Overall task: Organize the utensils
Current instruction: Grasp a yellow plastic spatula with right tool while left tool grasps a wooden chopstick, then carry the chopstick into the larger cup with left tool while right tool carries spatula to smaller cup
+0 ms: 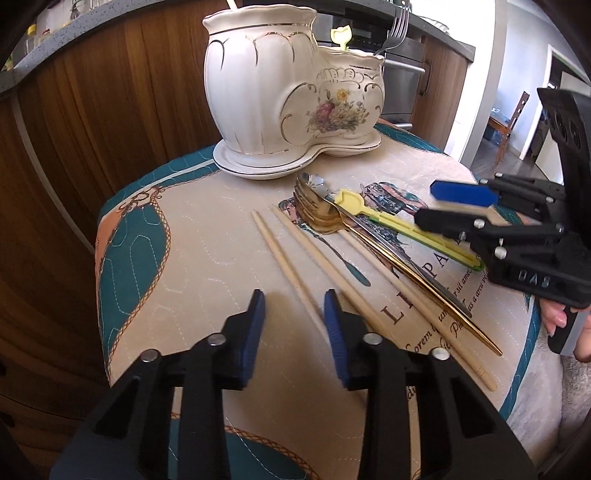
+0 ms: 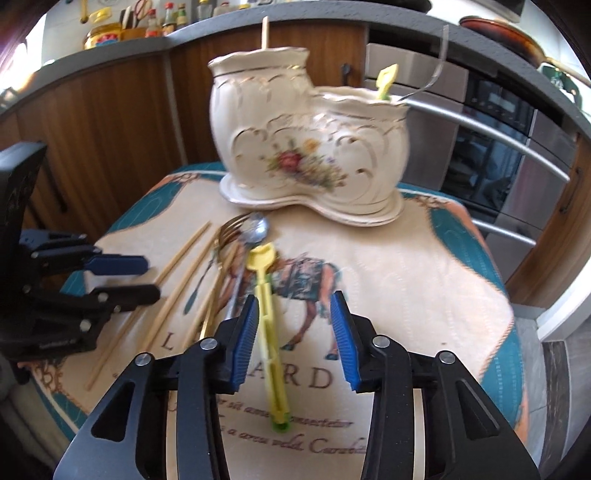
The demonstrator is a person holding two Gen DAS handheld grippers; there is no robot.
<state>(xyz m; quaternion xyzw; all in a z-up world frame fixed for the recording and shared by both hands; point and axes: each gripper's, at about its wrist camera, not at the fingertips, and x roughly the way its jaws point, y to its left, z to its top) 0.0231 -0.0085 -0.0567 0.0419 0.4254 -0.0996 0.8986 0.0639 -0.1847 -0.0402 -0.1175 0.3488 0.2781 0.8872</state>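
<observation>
- Left gripper [image 1: 294, 314] fingers apart around a chopstick [image 1: 291, 273]: it could roll away.
- Right gripper [image 2: 293, 325] fingers apart, seemingly straddling the yellow utensil [image 2: 269, 314]; blurred, might miss.

A home kitchen. Ahead of the tool [image 2: 293, 332] stand wooden cabinet fronts [image 2: 107, 122] under a speckled grey countertop [image 2: 207, 31], which carries bottles and jars [image 2: 162, 16] up to the tool's far left. To the right of the tool sits a built-in stainless oven [image 2: 491, 122] with long bar handles. In the left wrist view, far right of that tool, a doorway opens onto a wooden chair [image 1: 511, 122] in the next room. A quilted printed cloth [image 2: 406, 258] covers the bench below
</observation>
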